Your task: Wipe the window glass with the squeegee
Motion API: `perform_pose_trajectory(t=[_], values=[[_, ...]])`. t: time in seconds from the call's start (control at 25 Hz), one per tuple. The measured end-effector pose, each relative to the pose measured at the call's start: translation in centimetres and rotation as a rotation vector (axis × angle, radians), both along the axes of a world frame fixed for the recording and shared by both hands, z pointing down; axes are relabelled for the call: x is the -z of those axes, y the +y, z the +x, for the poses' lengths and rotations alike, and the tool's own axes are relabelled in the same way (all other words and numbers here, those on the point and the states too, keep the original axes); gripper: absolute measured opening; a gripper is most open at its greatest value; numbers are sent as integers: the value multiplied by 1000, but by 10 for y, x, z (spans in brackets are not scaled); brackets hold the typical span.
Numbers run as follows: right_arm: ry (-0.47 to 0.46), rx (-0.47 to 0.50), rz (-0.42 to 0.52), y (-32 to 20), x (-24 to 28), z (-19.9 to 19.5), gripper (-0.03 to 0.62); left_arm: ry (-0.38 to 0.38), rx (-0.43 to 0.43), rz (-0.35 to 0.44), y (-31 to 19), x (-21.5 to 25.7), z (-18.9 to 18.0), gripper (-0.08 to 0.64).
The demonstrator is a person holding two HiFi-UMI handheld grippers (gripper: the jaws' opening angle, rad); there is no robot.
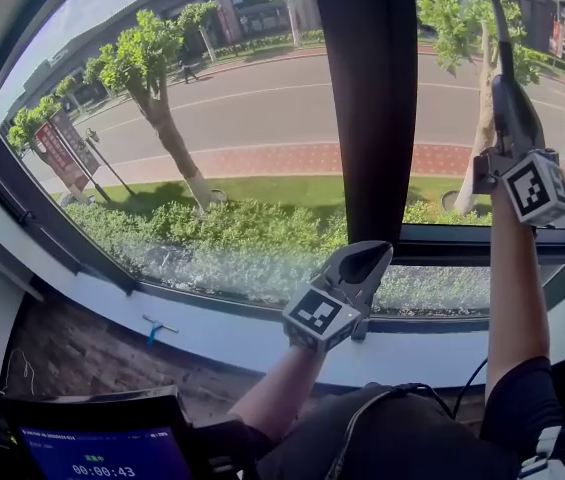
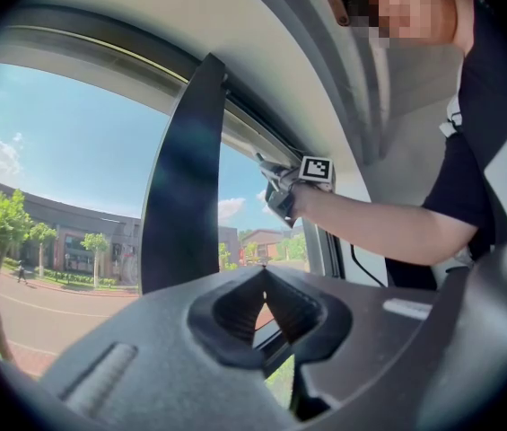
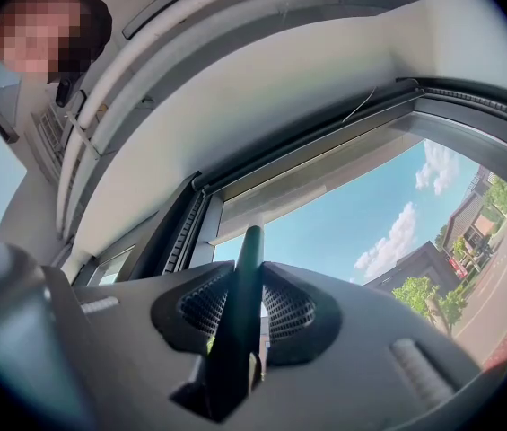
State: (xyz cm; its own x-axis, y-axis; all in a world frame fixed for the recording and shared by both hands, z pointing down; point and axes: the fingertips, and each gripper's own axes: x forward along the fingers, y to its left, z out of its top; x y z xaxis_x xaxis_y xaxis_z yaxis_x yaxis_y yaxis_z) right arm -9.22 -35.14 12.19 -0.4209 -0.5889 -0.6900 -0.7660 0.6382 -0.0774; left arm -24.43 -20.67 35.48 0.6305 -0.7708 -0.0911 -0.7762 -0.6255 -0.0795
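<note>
A room in a town building: wide window (image 1: 232,118) with white sill (image 1: 212,333), a screen (image 1: 102,453) near left; outside, road (image 1: 282,98), trees (image 1: 147,58), hedge (image 1: 222,233).

Left gripper (image 1: 367,260): lower centre of frame, jaws together, nothing between them. Left forearm (image 1: 282,393) angles up from the bottom edge.
Right gripper (image 1: 507,98): upper right, raised, jaws clamped on squeegee handle (image 1: 497,38). Right forearm (image 1: 515,288) near vertical.

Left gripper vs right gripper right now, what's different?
The right gripper is shut on the squeegee handle; the left gripper is shut on nothing. The right gripper is up high at the right pane; the left gripper sits low by the sill. Both carry a marker cube.
</note>
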Motion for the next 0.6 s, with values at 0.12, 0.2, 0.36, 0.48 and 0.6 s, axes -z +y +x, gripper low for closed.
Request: perform_pose_trajectory(t=[0.12, 0.2, 0.36, 0.48, 0.6], values=[[3, -9, -15, 2, -11, 0, 100, -4, -6, -4, 1, -2, 1, 3], [-1, -27, -43, 3, -21, 2, 100, -5, -11, -6, -1, -4, 2, 3], [2, -41, -71, 8, -34, 2, 100, -7, -19, -6, -1, -4, 6, 3], [8, -49, -86, 11, -46, 3, 99, -11, -27, -9, -1, -4, 9, 3], [6, -45, -107, 15, -61, 3, 99, -15, -33, -13, 1, -5, 11, 3]])
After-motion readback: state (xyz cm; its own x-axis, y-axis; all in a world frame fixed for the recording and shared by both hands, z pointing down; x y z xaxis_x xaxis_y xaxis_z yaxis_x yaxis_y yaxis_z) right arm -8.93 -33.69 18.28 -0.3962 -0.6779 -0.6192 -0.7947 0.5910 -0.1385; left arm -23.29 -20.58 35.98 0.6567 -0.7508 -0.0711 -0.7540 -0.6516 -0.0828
